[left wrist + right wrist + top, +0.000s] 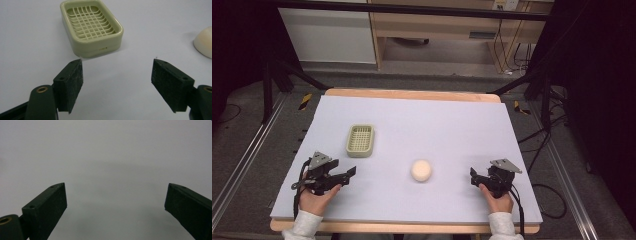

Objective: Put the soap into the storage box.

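A pale green soap dish with a slotted grid bottom rests on the lilac mat, left of centre. A cream round bar of soap lies in the middle, nearer the front. My left gripper sits at the front left, held in a hand, jaws open and empty. From the left gripper view the soap dish lies just ahead of my left gripper, and the soap peeks in at the right edge. My right gripper rests at the front right, right of the soap. My right gripper is open over bare mat.
The lilac mat covers a wooden table. Cables and metal frame legs run along the floor on both sides. A wooden shelf unit stands behind the table.
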The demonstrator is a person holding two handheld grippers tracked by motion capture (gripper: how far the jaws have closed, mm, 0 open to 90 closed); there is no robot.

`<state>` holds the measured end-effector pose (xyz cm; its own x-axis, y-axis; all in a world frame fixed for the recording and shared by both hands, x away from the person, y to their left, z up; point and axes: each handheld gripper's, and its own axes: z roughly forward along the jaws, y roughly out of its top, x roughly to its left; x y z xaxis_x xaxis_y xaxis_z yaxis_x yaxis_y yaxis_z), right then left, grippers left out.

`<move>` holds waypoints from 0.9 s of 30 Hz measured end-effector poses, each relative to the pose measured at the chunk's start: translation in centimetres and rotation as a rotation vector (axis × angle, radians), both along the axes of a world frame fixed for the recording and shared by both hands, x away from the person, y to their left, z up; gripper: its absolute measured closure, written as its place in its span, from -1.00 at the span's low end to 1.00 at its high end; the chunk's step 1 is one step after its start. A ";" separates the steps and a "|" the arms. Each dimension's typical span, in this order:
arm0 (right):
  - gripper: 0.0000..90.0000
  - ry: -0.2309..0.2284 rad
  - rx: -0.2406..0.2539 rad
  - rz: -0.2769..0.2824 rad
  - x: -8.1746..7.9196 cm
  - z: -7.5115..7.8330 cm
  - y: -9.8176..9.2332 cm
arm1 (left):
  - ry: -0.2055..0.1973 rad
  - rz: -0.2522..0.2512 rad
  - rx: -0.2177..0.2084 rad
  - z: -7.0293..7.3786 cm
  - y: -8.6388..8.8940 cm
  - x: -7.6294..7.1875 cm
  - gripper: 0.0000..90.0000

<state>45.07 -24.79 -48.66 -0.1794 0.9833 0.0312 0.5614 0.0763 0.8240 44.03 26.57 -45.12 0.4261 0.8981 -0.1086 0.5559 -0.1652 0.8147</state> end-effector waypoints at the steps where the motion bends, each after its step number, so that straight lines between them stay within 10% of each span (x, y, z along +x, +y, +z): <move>1: -0.90 0.000 0.000 0.001 0.0 0.0 0.0 | -0.003 -0.002 0.000 0.0 -0.1 0.0 -0.44; 27: -0.90 0.011 -0.002 0.009 0.1 -0.1 0.0 | 0.010 -0.135 0.056 0.0 -4.5 0.3 -0.46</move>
<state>45.18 -24.78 -48.72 -0.1883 0.9816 0.0314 0.5698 0.0831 0.8176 44.29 22.10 -45.16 0.5423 0.8377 -0.0649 0.5338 -0.2838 0.7966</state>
